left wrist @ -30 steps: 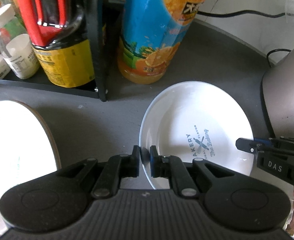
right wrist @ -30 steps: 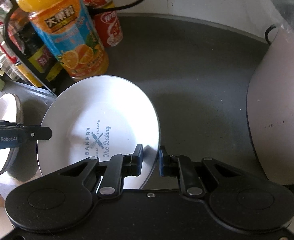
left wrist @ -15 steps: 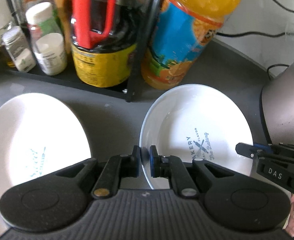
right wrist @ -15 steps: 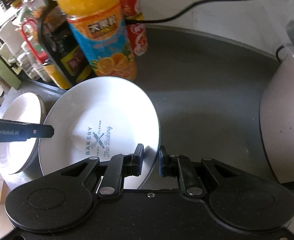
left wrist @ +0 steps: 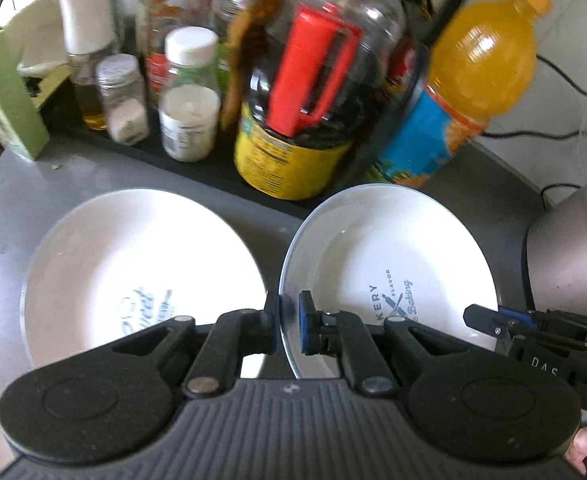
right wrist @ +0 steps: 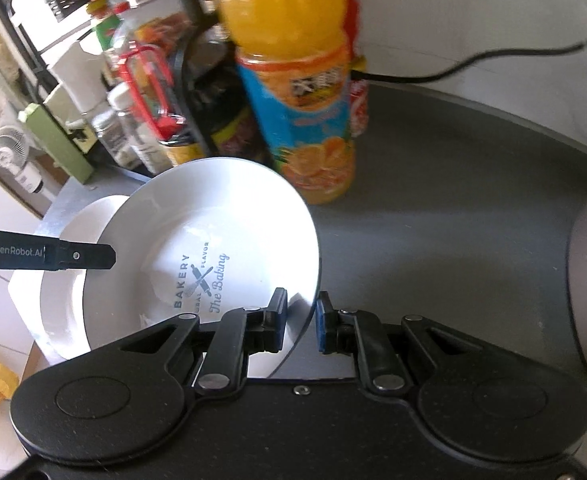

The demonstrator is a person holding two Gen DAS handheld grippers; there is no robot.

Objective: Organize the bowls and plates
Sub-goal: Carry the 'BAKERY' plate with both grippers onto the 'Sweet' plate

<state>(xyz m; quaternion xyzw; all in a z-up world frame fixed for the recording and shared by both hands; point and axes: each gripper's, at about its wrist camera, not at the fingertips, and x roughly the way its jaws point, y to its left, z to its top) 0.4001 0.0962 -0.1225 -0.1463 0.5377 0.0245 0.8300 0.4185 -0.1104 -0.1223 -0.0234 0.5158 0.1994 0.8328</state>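
on the grey counter: two white dishes are seen, one held and one lying to its left.
left gripper (left wrist: 289, 322): jaws are closed down onto the left rim of the bakery plate (left wrist: 389, 264); the rim is pinched between the pads.
right gripper (right wrist: 300, 322): jaws are clamped on the opposite rim of the same plate (right wrist: 205, 240); only the thin edge is left between them.
bakery plate: it is gripped at both sides and tilted, with the blue print facing up; whether its far edge touches the counter (right wrist: 453, 200) cannot be told.
second plate (left wrist: 141, 264): it lies flat just beside the held one, and is partly overlapped by it in the right wrist view.
behind the plates: an orange juice bottle (left wrist: 465, 92) and a dark rack of jars (left wrist: 189, 96) are seen.
far right: a grey appliance (left wrist: 561, 264) is stood near the held plate.
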